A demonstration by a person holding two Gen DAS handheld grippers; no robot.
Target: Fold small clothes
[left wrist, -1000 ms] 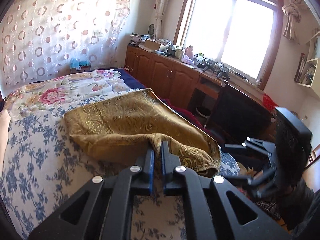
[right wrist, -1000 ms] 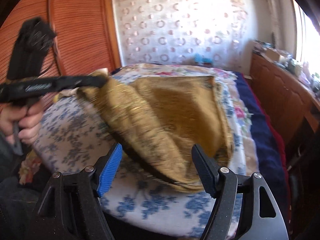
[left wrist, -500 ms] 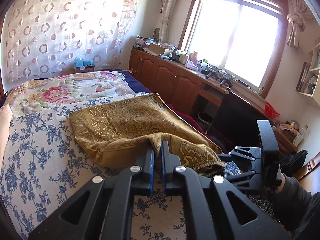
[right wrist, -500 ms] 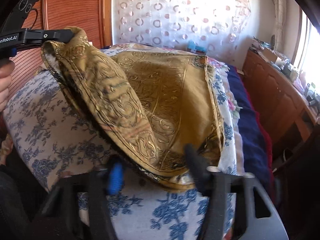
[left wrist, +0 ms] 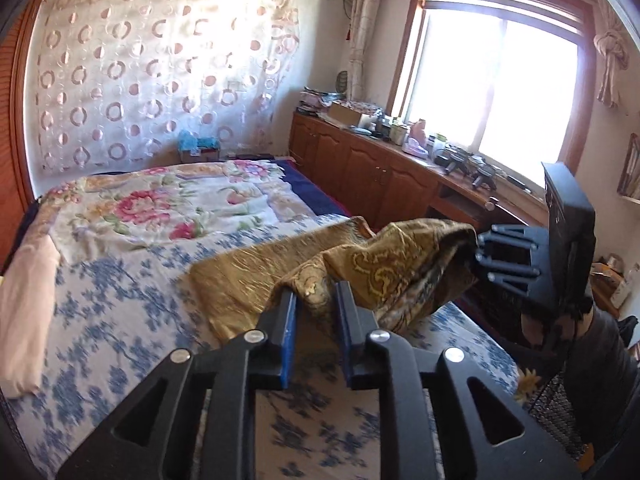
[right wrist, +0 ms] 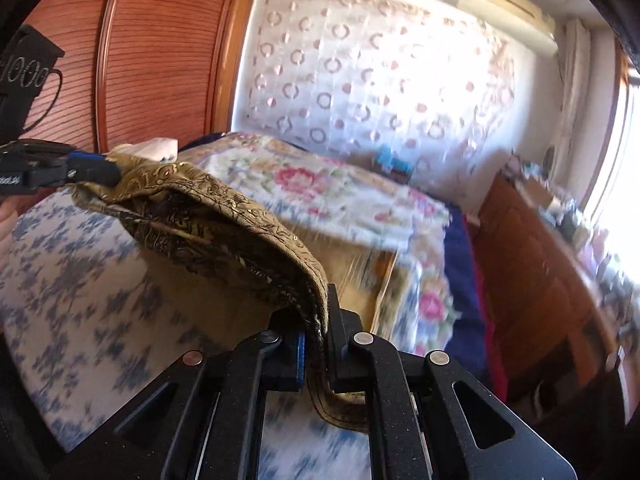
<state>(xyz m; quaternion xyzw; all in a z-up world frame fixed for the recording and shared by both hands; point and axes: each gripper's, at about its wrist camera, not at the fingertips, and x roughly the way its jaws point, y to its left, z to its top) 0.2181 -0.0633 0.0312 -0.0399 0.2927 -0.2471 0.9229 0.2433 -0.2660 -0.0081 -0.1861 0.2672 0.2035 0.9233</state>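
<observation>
From the left wrist, the left claw (left wrist: 316,300) has just been opening, yet a corner of the gold cloth (left wrist: 384,268) sits between its blue pads, raised off the bed (left wrist: 120,320). The right claw (left wrist: 478,258) bites the other corner.

From the right wrist, the right claw (right wrist: 316,332) is clenched on the cloth's (right wrist: 224,224) hem. If the left claw's grip loosens further, I'd expect that corner to drop and spoil the fold.
</observation>
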